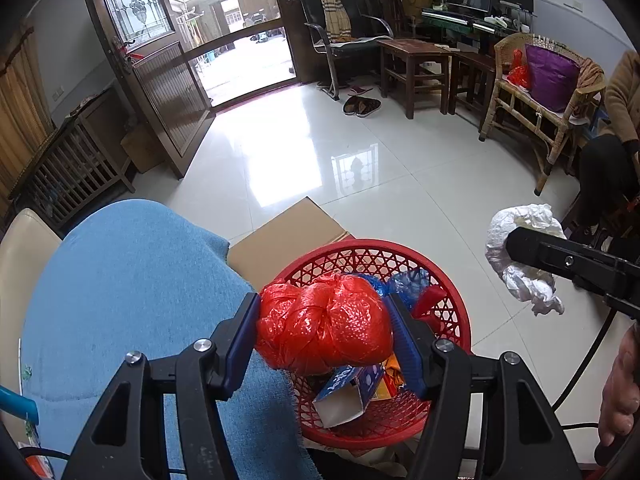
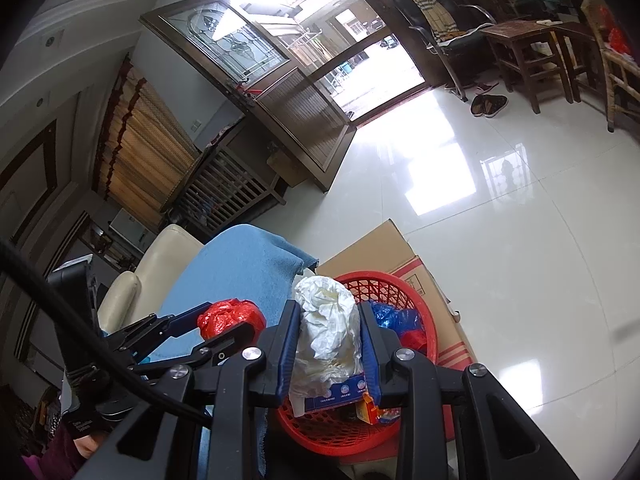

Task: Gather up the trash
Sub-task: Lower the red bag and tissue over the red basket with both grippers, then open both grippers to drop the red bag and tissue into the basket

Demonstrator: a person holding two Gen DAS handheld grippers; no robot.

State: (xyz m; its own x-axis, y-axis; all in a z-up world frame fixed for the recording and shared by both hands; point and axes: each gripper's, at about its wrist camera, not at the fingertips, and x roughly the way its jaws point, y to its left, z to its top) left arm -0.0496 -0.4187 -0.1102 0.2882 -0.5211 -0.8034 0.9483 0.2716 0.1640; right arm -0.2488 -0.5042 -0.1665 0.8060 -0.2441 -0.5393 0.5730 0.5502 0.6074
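Observation:
My left gripper (image 1: 324, 320) is shut on a crumpled red plastic bag (image 1: 324, 326) and holds it over the near left rim of a red mesh basket (image 1: 452, 300). The basket holds blue plastic (image 1: 404, 282), a blue-and-white carton (image 1: 348, 394) and other scraps. My right gripper (image 2: 328, 340) is shut on a crumpled white plastic bag (image 2: 330, 328) above the same basket (image 2: 424, 316). In the left wrist view the white bag (image 1: 520, 256) hangs to the right of the basket. In the right wrist view the red bag (image 2: 230, 318) is to the left.
The basket sits on a cardboard box (image 1: 288, 236) beside a chair draped with a blue cloth (image 1: 132, 280). Glossy white floor tiles (image 1: 360, 152) stretch to an open door. Wooden stools (image 1: 416, 68), a rattan chair (image 1: 536, 96) and a seated person (image 1: 616, 128) are at the right.

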